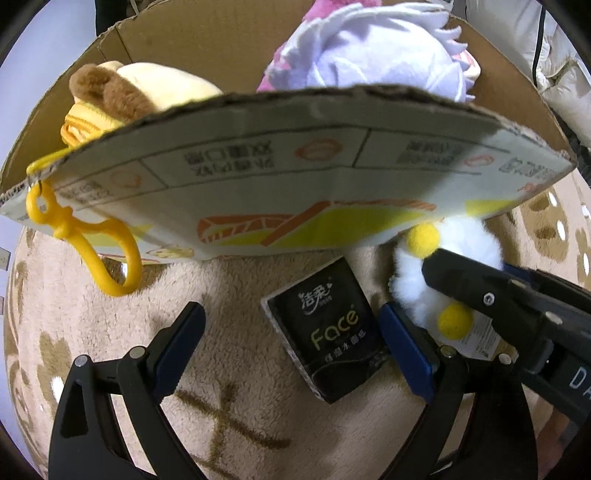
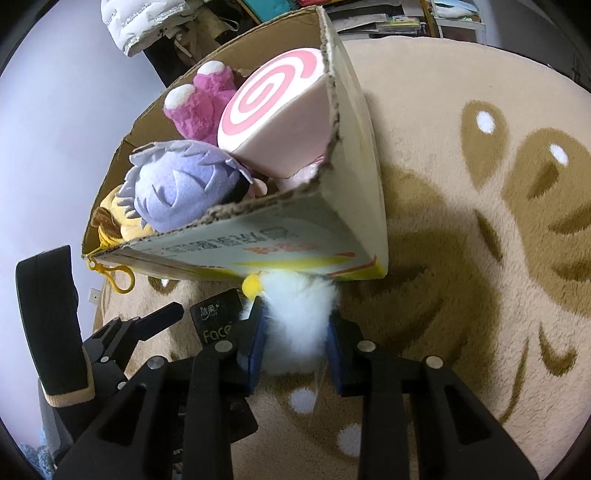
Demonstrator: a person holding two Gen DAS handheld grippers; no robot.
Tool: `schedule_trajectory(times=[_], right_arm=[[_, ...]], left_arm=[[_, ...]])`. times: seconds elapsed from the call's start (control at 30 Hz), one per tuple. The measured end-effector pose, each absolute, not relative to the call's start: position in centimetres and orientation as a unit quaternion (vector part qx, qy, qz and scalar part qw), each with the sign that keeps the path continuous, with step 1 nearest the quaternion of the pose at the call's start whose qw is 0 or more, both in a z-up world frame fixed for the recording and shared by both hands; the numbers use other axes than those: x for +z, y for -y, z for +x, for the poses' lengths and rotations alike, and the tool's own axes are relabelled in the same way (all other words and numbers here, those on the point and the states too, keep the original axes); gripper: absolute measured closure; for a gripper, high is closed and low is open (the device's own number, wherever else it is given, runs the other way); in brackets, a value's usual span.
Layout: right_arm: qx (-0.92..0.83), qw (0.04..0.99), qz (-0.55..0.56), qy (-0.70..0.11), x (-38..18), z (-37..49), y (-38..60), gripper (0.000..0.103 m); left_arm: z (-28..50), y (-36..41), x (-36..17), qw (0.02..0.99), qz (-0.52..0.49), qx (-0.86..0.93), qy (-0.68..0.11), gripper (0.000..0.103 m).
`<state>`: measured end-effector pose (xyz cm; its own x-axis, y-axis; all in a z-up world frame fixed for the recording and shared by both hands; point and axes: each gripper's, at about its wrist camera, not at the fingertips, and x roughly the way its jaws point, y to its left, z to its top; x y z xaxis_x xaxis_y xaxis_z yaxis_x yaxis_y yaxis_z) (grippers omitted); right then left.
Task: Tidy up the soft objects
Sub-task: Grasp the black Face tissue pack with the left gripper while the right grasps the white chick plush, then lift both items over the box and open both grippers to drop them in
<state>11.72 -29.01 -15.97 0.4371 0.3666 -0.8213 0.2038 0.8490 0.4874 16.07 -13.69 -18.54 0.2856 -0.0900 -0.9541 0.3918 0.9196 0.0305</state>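
White fluffy plush [image 2: 295, 325] clamped in the right gripper [image 2: 293, 347] beside the cardboard box [image 2: 258, 236].
Left gripper [image 1: 291, 336] gapes empty around a black tissue pack [image 1: 327, 328]; the plush sits at the box's 6 o'clock on the beige rug [image 2: 461, 258].

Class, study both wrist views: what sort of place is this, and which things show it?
Probably a home living room or bedroom floor: a plush beige rug with brown patterns, a cardboard box of stuffed toys, and cluttered shelves behind.
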Motion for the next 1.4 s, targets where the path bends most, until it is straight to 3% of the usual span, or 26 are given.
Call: schedule_trajectory(times=[0.17, 0.4, 0.7, 1.4], right_arm=[[0.049, 0.802, 0.264, -0.534, -16.7, 12.1, 28.0, 0.071], [0.055, 0.796, 0.257, -0.545, -18.1, 12.7, 26.6, 0.067], [0.049, 0.801, 0.223, -0.554, -18.6, 12.7, 25.0, 0.069], [0.047, 0.834, 0.223, -0.503, -15.3, 10.9, 24.9, 0.07]], left_arm=[[15.7, 12.8, -19.1, 0.783, 0.122, -0.152, -0.591, 0.012], [15.0, 13.1, -19.6, 0.773, 0.134, -0.153, -0.6, 0.031], [14.1, 13.0, -19.2, 0.777, 0.145, -0.151, -0.593, 0.056], [11.3, 10.0, -15.1, 0.812, 0.126, -0.15, -0.549, 0.056]])
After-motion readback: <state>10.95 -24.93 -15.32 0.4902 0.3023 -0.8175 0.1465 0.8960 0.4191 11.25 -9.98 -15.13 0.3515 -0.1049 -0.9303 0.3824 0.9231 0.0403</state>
